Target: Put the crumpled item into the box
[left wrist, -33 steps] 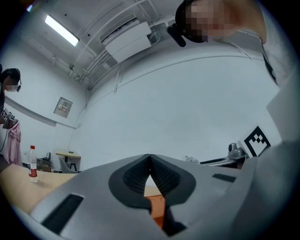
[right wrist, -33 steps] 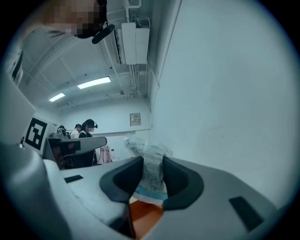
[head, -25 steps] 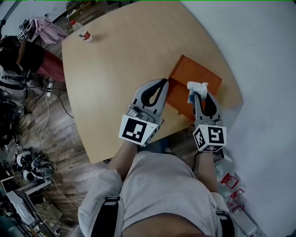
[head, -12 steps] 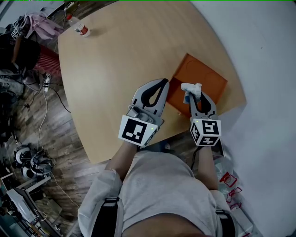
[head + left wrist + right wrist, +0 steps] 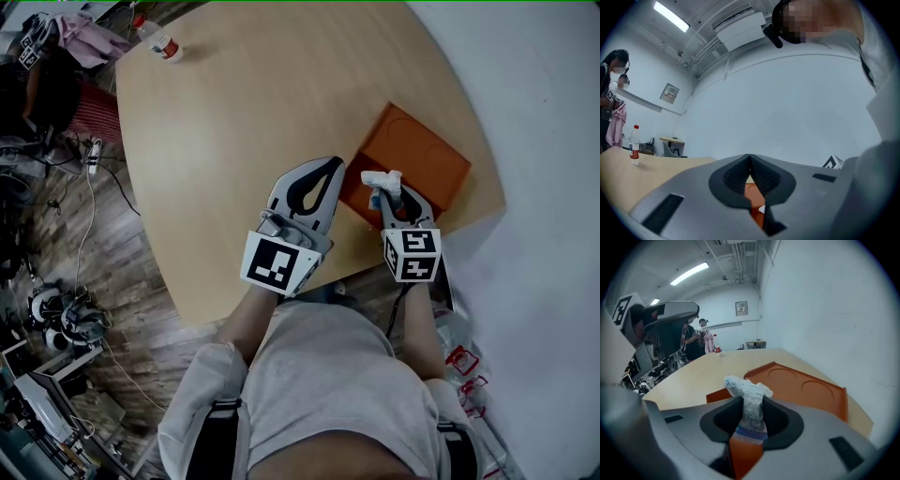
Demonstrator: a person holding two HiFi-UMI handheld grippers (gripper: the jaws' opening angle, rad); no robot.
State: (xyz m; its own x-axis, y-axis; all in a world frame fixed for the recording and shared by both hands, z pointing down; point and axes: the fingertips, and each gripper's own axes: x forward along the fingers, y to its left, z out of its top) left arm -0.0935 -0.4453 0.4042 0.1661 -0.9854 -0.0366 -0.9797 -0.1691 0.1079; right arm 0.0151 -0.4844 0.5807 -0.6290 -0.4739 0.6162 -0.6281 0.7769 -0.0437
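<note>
**Crumpled item, in transit: held over the box, not yet let go.**

Desk (image 5: pixel 234 122): wooden, and it carries the orange box (image 5: pixel 427 159), which lies just ahead of and below your right hand-held gripper (image 5: pixel 394 199). Right hand-held gripper: over the last second you have tipped it nose-down and lowered it toward the box's near edge, jaws clamped on the crumpled item throughout. By my judgement the carry is all but done and only the release is left. Left hand-held gripper (image 5: pixel 328 167): jaws closed together on nothing, parked just left of the box's near corner. Crumpled item (image 5: pixel 381 179): a white wad, pinched low between the right jaws, its top standing out past their tips above the box's near end. It is not seen to touch the box.
</note>
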